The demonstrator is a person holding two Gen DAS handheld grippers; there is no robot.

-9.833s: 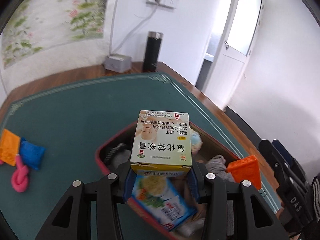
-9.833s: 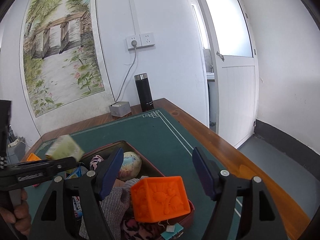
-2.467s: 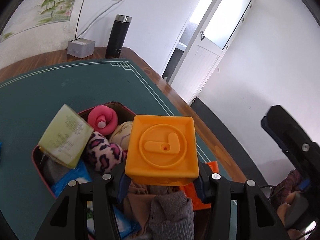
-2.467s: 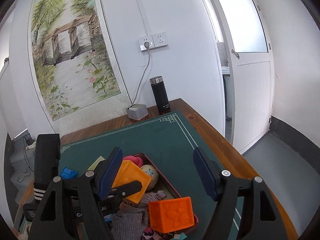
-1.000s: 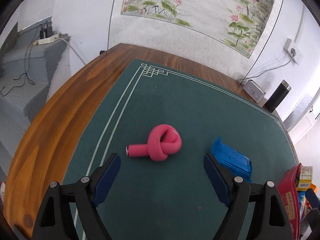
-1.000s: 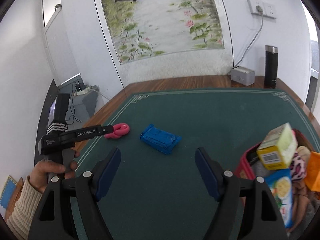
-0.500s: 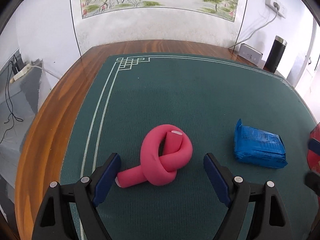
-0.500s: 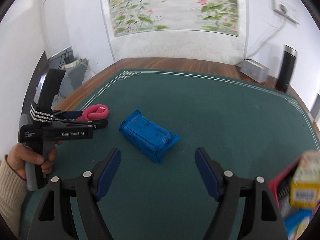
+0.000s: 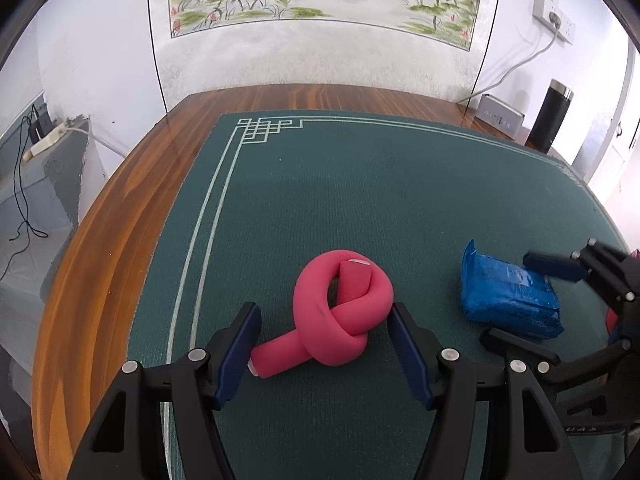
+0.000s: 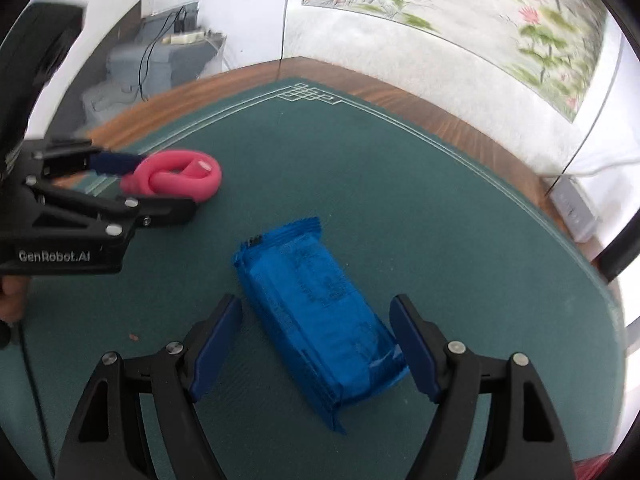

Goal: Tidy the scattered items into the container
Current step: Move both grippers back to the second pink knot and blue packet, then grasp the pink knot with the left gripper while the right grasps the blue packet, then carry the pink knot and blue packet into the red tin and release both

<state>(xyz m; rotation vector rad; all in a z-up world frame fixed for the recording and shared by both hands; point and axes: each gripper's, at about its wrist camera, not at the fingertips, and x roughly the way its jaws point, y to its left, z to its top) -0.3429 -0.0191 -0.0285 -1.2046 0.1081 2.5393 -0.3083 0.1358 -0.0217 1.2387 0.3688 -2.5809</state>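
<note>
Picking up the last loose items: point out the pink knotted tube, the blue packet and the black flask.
pink knotted tube (image 9: 340, 312), left wrist view, on the front of the knot's loop.
blue packet (image 10: 316, 312), right wrist view, on the middle of its top face.
black flask (image 9: 550, 120), left wrist view, on its dark body.

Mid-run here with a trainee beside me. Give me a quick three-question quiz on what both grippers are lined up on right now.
1. True or false: the left gripper is already shut on the pink knotted tube.
2. Multiple choice: the thing lying between the right gripper's open fingers is A) an orange cube, B) the blue packet, C) a black flask.
3. Fill in: both items lie on the ____ mat.

Key
1. False. The fingers stand open on either side of the tube.
2. B. The packet lies flat between the fingers, not yet gripped.
3. Green.
</note>
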